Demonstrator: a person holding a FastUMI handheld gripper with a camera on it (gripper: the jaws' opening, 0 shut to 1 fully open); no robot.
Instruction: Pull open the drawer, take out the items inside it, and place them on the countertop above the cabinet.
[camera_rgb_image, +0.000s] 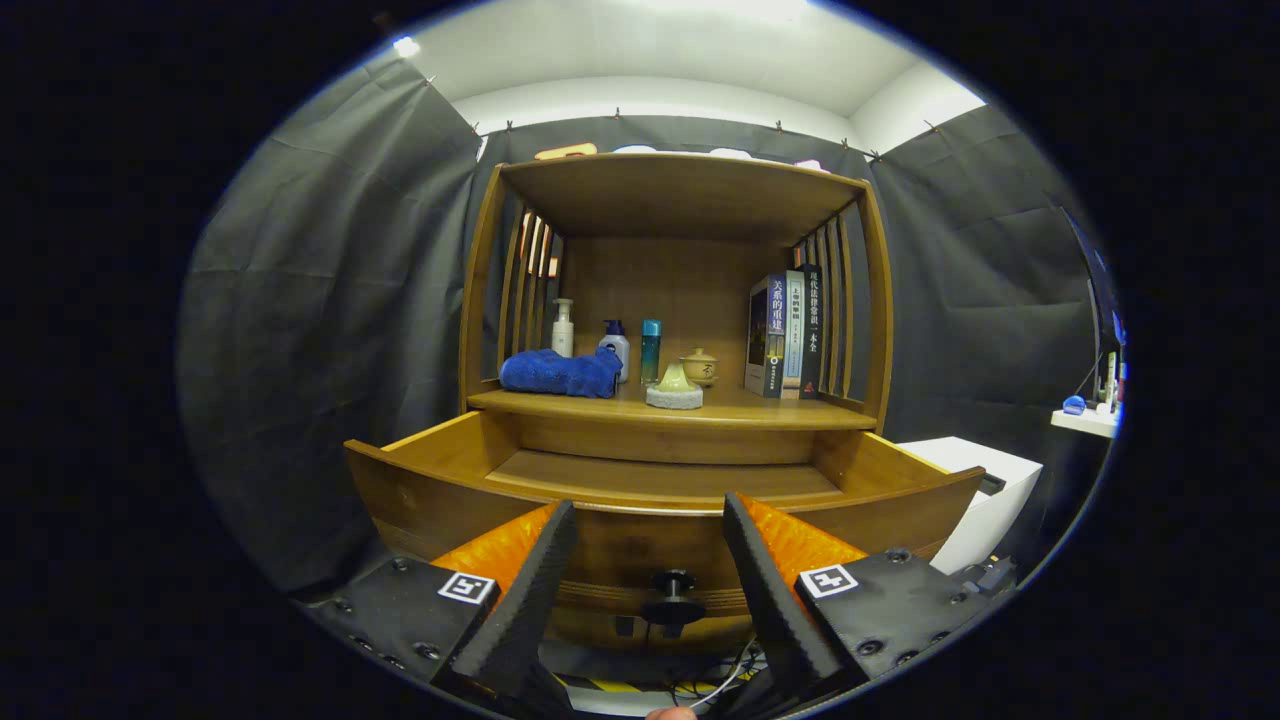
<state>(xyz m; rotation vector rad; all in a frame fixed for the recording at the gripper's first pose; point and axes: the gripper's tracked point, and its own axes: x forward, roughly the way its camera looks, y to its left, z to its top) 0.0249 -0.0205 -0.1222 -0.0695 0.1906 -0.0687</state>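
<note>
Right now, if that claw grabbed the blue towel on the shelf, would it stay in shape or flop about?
Probably flop: the blue towel lies in a soft, rumpled heap on the shelf, so its ends would likely droop. It looks plush, so the open claw, now at the drawer knob, should grip it without slipping. Pushed, it would likely bunch up, not roll.

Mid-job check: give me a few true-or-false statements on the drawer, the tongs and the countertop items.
1. The drawer is pulled open. True.
2. The tongs are shut on the drawer knob. False: the fingers stand apart, the knob between them, untouched.
3. A blue towel lies on the countertop. True.
4. The books lie flat in the drawer. False: they stand upright on the countertop.
5. The visible drawer floor is bare. True, though its front part is hidden.
</note>
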